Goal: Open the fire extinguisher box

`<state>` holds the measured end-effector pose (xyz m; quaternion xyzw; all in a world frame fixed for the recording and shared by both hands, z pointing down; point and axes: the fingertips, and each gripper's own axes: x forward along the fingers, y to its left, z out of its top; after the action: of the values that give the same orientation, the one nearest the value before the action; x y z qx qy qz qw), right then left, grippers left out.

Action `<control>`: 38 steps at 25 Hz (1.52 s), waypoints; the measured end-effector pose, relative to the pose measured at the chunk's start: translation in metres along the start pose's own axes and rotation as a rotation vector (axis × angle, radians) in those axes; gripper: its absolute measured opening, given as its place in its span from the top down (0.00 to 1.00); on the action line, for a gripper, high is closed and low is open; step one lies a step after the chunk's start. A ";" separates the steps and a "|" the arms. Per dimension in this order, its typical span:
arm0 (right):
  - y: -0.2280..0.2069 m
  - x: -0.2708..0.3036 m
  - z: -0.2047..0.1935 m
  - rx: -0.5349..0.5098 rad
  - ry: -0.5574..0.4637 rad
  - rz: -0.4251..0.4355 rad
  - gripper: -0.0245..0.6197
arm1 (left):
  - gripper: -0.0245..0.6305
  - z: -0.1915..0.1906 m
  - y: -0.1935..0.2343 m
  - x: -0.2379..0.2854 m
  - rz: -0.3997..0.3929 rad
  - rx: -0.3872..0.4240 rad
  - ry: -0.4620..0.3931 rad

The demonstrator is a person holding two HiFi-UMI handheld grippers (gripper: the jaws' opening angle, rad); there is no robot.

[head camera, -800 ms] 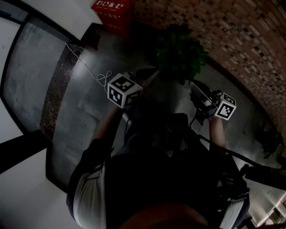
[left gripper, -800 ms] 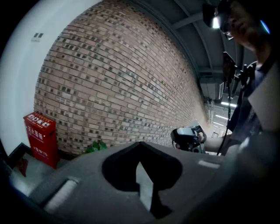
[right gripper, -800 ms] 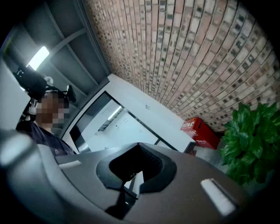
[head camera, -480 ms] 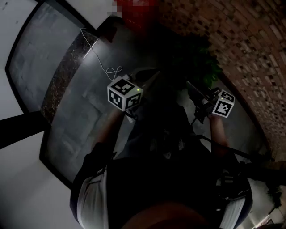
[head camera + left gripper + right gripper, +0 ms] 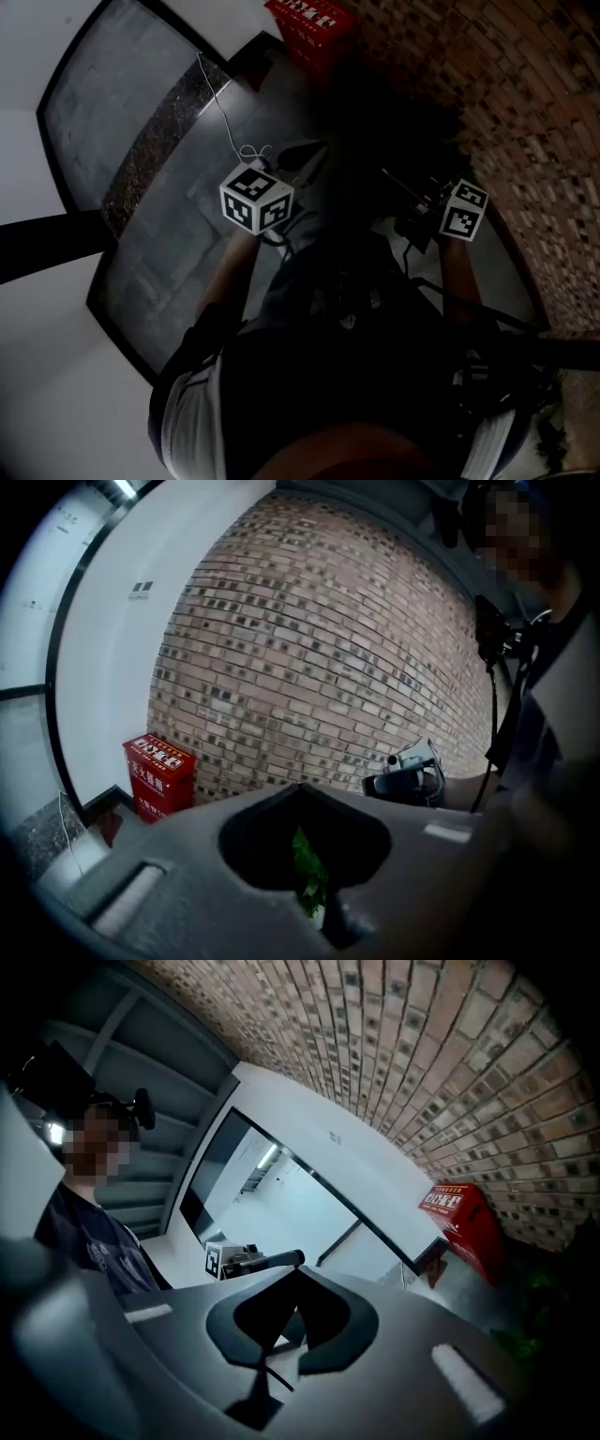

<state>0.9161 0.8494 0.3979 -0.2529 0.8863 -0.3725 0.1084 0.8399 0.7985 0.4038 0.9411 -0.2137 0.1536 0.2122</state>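
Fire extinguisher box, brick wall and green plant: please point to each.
fire extinguisher box point(image 5: 161, 789), left gripper view, red front.
brick wall point(image 5: 319, 658), left gripper view, middle bricks.
green plant point(image 5: 305, 866), left gripper view, a leaf.

fire extinguisher box point(image 5: 312, 21): at foot of brick wall point(image 5: 534, 122) | left claw point(image 5: 300, 787): left of right claw point(image 5: 298, 1271) | box: far ahead

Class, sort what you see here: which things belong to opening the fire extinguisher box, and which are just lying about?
For the job:
red fire extinguisher box
left gripper, shut
right gripper, shut

Just lying about:
green plant
white cord on the floor
brick wall
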 end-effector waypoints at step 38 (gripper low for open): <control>-0.060 0.096 0.046 0.056 0.027 0.037 0.96 | 0.96 0.050 0.129 -0.017 0.125 0.023 -0.037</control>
<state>0.8745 0.7350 0.4088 -0.2285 0.8813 -0.3986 0.1104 0.7744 0.6750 0.3968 0.9310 -0.2742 0.1515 0.1872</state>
